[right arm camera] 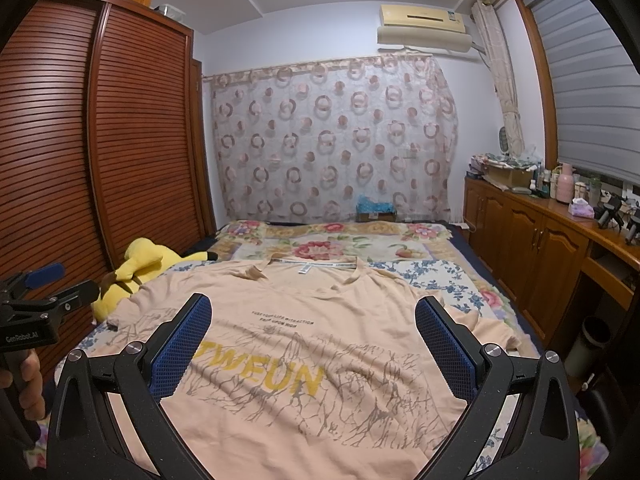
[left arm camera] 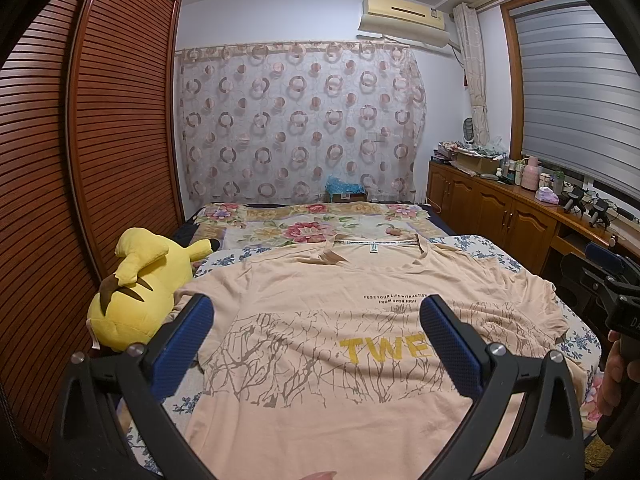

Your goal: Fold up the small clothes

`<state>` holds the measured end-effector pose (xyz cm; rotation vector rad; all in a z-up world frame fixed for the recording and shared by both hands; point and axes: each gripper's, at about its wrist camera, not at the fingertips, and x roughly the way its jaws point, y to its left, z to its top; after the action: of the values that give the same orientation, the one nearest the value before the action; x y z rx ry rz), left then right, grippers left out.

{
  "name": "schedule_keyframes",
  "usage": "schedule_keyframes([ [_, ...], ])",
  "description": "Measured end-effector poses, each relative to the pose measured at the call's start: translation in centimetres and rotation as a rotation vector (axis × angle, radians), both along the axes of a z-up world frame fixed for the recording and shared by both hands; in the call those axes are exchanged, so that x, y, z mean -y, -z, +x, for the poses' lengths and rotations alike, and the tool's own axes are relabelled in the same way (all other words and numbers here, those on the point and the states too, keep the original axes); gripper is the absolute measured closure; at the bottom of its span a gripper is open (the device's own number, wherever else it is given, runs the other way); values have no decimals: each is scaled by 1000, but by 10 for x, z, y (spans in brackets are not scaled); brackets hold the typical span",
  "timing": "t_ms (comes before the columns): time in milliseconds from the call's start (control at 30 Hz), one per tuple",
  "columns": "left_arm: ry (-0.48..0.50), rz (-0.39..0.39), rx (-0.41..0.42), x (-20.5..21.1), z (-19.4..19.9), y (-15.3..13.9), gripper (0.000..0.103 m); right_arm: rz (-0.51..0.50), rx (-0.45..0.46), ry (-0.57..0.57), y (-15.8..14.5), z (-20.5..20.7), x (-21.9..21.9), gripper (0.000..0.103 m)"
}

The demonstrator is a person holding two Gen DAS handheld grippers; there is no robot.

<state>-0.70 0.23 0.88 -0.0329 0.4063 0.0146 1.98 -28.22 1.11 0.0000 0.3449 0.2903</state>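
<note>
A peach T-shirt [left arm camera: 320, 312] with yellow letters and a brown branch print lies spread flat, front up, on the bed; it also shows in the right wrist view [right arm camera: 304, 360], collar at the far end. My left gripper [left arm camera: 316, 316] is open and empty, held above the shirt's left half. My right gripper [right arm camera: 312, 316] is open and empty above the shirt's right half. Each gripper shows at the edge of the other's view: the right one [left arm camera: 612, 280], the left one [right arm camera: 44, 288].
A yellow plush toy [left arm camera: 140, 288] lies on the bed left of the shirt, against the slatted wardrobe [left arm camera: 80, 160]. A floral bedspread [left arm camera: 320, 224] lies beyond the collar. A wooden cabinet [right arm camera: 540, 240] with bottles runs along the right wall.
</note>
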Motion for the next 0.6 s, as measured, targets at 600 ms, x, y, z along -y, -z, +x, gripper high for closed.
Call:
schedule_keyframes([
  [600,-49,16,-75,-45,17,12,0,-27,-64,-106,25,20,-33,0],
])
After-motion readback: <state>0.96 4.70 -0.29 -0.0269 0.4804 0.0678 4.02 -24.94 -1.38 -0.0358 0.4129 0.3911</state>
